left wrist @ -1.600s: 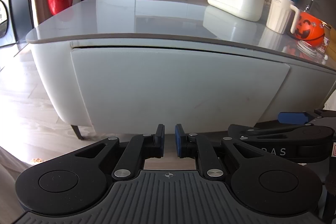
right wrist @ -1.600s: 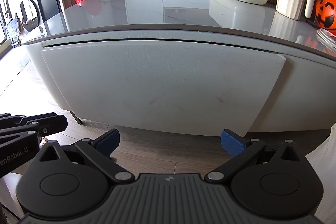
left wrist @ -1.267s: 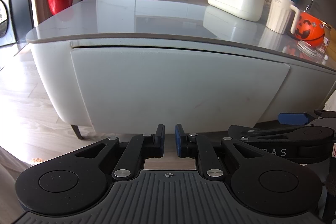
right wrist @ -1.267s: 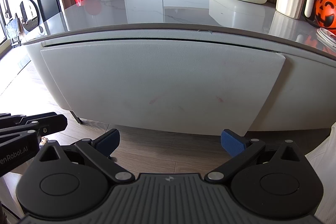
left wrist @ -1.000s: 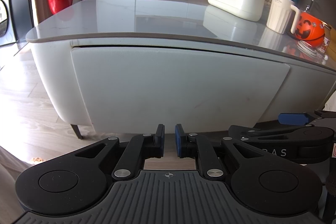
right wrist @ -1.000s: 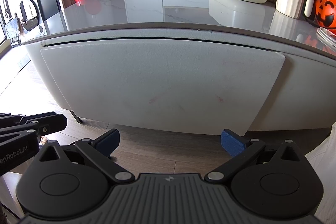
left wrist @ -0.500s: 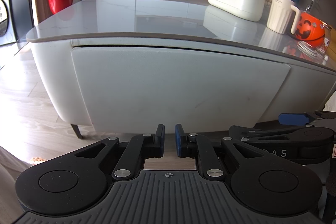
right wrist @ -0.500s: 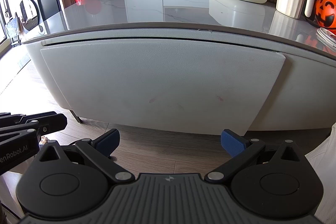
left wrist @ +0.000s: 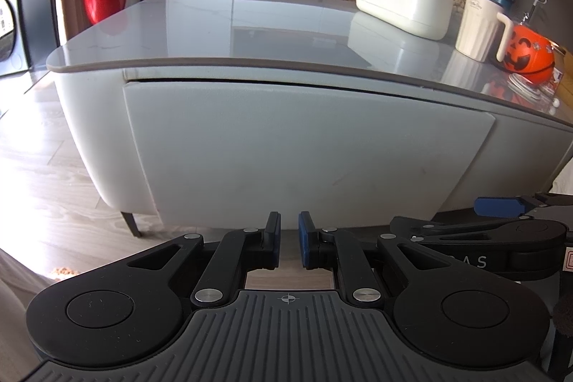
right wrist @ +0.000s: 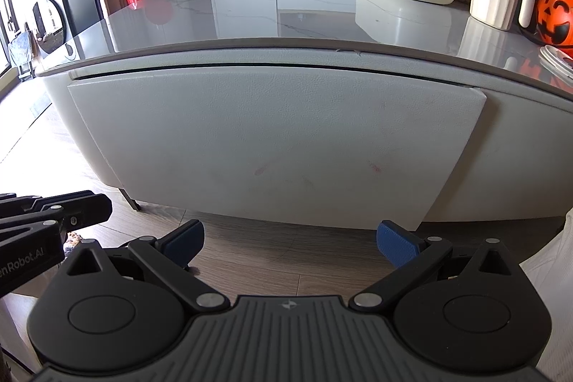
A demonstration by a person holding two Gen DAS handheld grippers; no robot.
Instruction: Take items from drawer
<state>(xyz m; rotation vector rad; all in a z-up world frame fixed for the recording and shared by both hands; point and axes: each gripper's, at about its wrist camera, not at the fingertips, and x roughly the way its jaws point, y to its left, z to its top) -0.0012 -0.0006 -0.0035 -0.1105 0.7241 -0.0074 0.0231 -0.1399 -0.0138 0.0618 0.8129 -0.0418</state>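
The drawer (right wrist: pixel 272 145) is shut: a broad, pale, leather-textured front set flush under the grey tabletop (right wrist: pixel 250 9), with only a thin dark seam along its upper edge. Whatever is inside is hidden, so how the items will handle can't be told yet.

No handle or knob shows anywhere on the drawer front. It looks stiff and smooth, so fingers would likely slip on its face. My guess is that the best hold is the lower edge, which hangs clear above the wooden floor (right wrist: pixel 286 260), or the right end, where the panel stands a little proud of the body. A wide front like this probably drags, and a pull near its middle should keep it from skewing.

The right gripper (right wrist: pixel 290 240) sits low in front of the drawer, below its lower edge, fingers (right wrist: pixel 395 244) spread wide and empty. The left gripper (left wrist: pixel 288 240) is beside it at the same height, fingers (left wrist: pixel 272 238) drawn narrow with a slim gap, holding nothing. Neither touches the drawer.
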